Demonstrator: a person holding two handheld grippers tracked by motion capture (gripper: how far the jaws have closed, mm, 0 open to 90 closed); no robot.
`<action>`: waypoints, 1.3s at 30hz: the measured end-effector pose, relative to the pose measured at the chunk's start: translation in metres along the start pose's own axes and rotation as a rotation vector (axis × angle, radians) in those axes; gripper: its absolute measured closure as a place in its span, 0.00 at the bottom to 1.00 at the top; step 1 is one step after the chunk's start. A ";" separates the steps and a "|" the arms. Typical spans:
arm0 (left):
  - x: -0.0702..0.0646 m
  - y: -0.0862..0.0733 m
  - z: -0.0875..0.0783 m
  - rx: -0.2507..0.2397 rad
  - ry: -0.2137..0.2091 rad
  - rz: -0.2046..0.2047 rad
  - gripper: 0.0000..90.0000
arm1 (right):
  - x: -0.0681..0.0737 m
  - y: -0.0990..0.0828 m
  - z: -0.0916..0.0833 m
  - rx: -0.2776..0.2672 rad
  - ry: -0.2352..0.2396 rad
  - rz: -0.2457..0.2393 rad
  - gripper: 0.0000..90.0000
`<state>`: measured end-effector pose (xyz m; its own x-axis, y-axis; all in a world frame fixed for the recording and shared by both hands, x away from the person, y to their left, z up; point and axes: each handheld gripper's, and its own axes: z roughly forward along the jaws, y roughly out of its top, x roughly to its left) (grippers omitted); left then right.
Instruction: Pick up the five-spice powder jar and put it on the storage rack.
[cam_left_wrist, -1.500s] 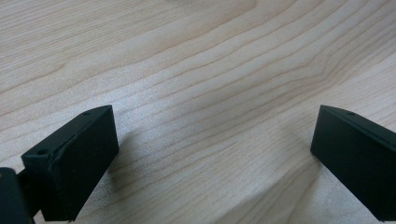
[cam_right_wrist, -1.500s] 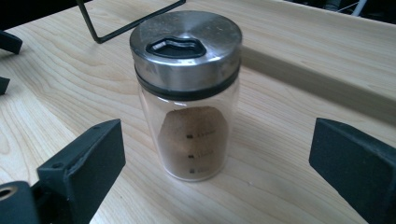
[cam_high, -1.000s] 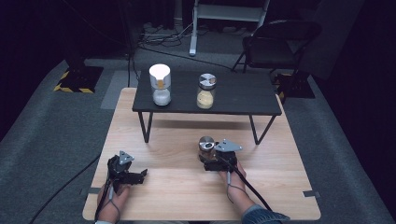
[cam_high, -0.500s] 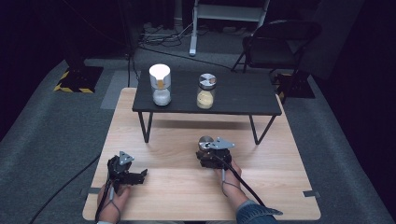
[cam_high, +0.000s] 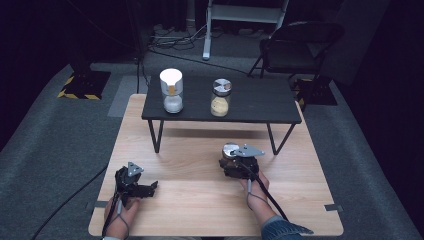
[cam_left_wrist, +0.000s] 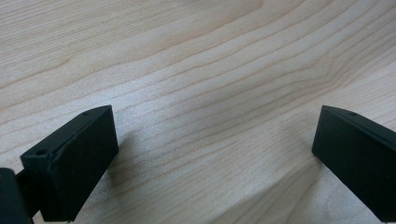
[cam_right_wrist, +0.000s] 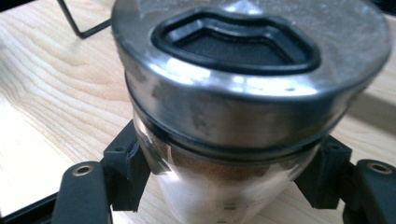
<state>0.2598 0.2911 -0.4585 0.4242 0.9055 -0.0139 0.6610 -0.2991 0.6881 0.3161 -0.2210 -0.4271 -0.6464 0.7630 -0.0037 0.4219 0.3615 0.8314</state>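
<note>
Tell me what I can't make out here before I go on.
- Held jar: its base is cut off by the right gripper view's bottom edge; table contact unclear.
- Same jar, high view: mostly covered by the right gripper.
- Shelf jars: contents too small to identify.

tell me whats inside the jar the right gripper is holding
Through the glass of the jar, below its metal lid, a brown powder shows. The right gripper covers both sides; the bottom is out of frame.
</note>
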 end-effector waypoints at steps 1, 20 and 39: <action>0.000 0.000 0.000 0.000 -0.001 0.000 0.00 | -0.002 0.002 -0.005 -0.002 -0.001 0.006 0.33; 0.001 0.001 0.001 0.001 -0.006 0.003 0.00 | -0.025 0.077 -0.080 -0.063 -0.043 0.017 0.33; 0.001 0.001 0.001 0.001 -0.007 0.004 0.00 | -0.032 0.159 -0.097 -0.066 -0.082 0.003 0.33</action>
<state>0.2615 0.2918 -0.4584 0.4310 0.9022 -0.0162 0.6601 -0.3029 0.6874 0.3417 -0.2401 -0.2409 -0.5900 0.8062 -0.0438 0.3798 0.3250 0.8661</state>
